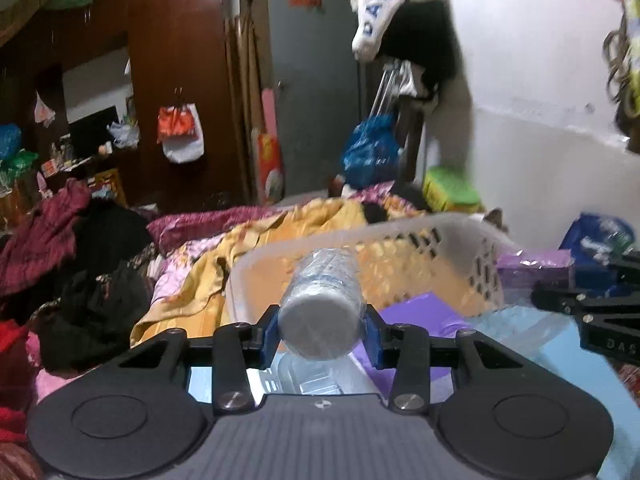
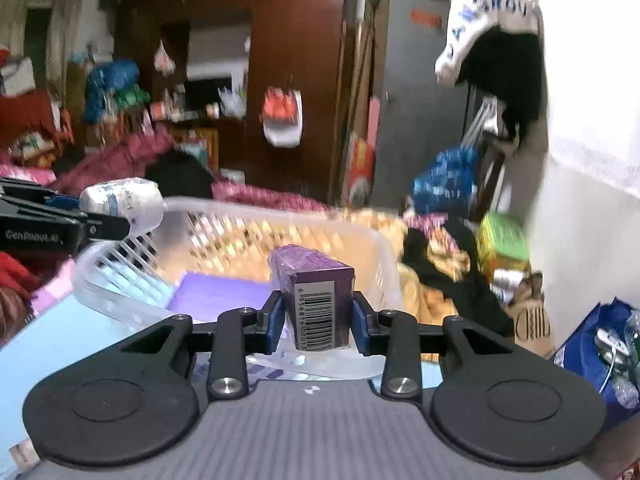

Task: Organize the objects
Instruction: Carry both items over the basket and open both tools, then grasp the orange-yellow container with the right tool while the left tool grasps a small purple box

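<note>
My left gripper (image 1: pixel 320 330) is shut on a clear plastic bottle (image 1: pixel 322 300), held lying along the fingers over the near rim of a translucent plastic basket (image 1: pixel 420 228). The bottle also shows in the right wrist view (image 2: pixel 122 200), at the basket's left rim. My right gripper (image 2: pixel 316 322) is shut on a purple box (image 2: pixel 314 284) with a barcode facing me, held over the basket (image 2: pixel 372 240). A flat purple item (image 2: pixel 216 294) lies inside the basket. The right gripper shows at the right edge of the left wrist view (image 1: pixel 592 308), with the purple box (image 1: pixel 534 266).
The basket sits on a light blue surface (image 2: pixel 60 340) on a bed covered with yellow and pink cloth (image 1: pixel 208 276). Dark clothes (image 1: pixel 100 304) lie to the left. A blue bag (image 2: pixel 600 344) and a green pack (image 2: pixel 502 236) lie to the right by the white wall.
</note>
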`<state>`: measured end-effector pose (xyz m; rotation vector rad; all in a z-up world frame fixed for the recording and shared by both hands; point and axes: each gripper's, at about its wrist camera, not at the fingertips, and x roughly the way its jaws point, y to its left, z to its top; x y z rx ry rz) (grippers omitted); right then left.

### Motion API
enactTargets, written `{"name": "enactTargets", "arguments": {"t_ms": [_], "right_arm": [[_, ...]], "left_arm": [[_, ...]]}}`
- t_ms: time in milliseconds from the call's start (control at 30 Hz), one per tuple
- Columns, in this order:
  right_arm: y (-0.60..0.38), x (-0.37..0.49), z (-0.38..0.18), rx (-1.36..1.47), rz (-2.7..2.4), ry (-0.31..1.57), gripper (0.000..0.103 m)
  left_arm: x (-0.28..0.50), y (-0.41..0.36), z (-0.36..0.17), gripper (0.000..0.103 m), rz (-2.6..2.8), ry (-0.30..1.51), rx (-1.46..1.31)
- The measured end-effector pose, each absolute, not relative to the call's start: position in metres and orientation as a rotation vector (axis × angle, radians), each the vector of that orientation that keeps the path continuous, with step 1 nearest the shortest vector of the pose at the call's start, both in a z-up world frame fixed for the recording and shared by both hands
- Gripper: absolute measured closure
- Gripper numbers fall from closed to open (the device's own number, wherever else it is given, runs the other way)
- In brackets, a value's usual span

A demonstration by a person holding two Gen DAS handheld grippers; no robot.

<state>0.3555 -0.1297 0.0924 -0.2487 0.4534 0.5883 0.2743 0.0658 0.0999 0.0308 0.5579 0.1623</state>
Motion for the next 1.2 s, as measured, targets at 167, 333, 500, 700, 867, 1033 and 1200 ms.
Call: {"name": "enactTargets", "arguments": {"t_ms": [167,333,500,700,867,1033,1200], "right_arm": [[-0.121,0.371,0.081,-0.254,0.558,0.512,0.065],[-0.123,0.372,0.079,-0.263,0.574,0.540,0.064],[-0.140,0.349,0.089,-0.222,0.575,0.418,0.000],[-0.219,0.278,0.071,-0.084,0.640,0.285,0.000],[-0.247,0.263,0.011,-0.093,0.586,0.414,0.000],[-0.263,0.287,-0.003,0.057,0.599,0.566,0.000],[-0.244,0.282,-0.001,0.055,0.651,0.592,0.000]], "left_arm": [[0.278,0.069,0.094,0.057,0.165,0.584,0.025],[0.270,0.059,0.086,0.034,0.174,0.538,0.089],[0.215,0.052,0.093,0.018,0.161,0.369,0.065],[0.132,0.036,0.052,0.008,0.058,0.363,0.082],[0.122,0.029,0.013,0.008,0.015,0.456,0.094],[0.136,0.034,0.005,0.008,0.025,0.508,0.099],[0.145,0.034,0.000,0.008,0.032,0.547,0.085]]}}
